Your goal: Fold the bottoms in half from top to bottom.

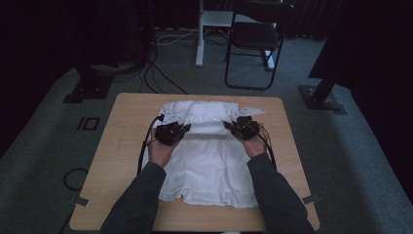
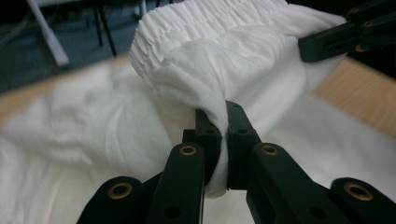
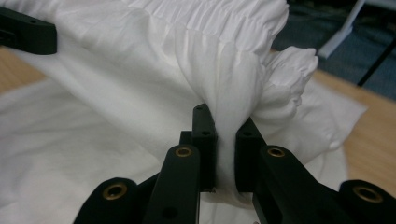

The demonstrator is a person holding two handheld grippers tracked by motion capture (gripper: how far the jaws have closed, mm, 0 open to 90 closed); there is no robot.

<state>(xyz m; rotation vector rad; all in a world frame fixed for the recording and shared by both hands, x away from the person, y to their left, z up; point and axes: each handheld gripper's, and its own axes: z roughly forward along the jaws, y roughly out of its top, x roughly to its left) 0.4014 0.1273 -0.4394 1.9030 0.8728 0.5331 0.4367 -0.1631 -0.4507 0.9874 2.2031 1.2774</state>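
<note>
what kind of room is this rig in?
Probably a lab or recording studio: a lone wooden table on grey carpet, dark curtains around it, cables across the floor, a folding chair behind.

Dim room, grey carpet floor (image 1: 350,146), black folding chair (image 1: 257,36), white stand (image 1: 199,34), floor cables (image 1: 156,73)

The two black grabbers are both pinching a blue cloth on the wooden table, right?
Not quite: the cloth is white, not blue. The high view shows the white gathered-waist fabric garment on the light wooden table, and the left gripper and right gripper each pinch it.
</note>
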